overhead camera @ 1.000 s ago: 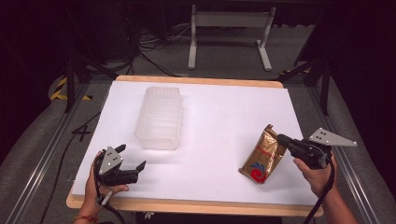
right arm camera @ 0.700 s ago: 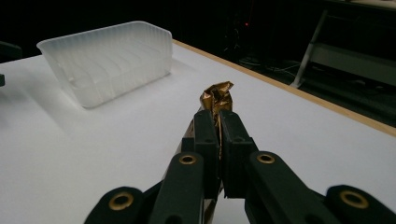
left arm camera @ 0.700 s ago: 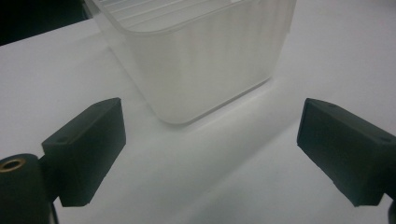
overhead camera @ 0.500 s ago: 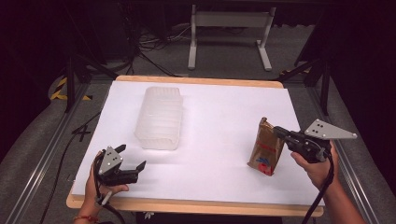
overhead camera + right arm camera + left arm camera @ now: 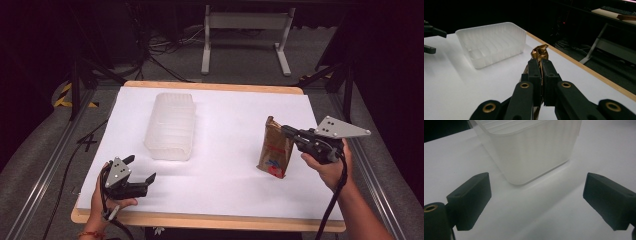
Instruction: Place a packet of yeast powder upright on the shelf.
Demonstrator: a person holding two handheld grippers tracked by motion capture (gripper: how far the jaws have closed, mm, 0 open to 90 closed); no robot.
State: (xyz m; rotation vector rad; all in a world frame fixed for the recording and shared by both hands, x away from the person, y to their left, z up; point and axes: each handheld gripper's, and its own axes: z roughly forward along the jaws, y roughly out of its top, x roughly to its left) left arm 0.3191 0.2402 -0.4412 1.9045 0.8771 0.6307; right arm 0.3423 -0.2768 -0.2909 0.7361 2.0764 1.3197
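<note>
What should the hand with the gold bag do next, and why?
Probably lift the bag and carry it toward the tub. The right gripper is shut on the bag's top, and the bag hangs upright near the table's right side. The tub lies open and apart from it, farther left. The left gripper waits open in front of the tub.

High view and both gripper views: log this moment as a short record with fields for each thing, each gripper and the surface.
held item: crinkled gold foil snack bag, upright, pinched at its top edge, bottom at or near the surface
right gripper: shut on the bag, jaws together around the foil
left gripper: open, jaws wide apart, holding nothing, near the front left corner, facing the container
container: translucent white ribbed plastic container, rectangular, standing apart from both grippers, left of centre
surface: white-topped table with wooden edge
</note>
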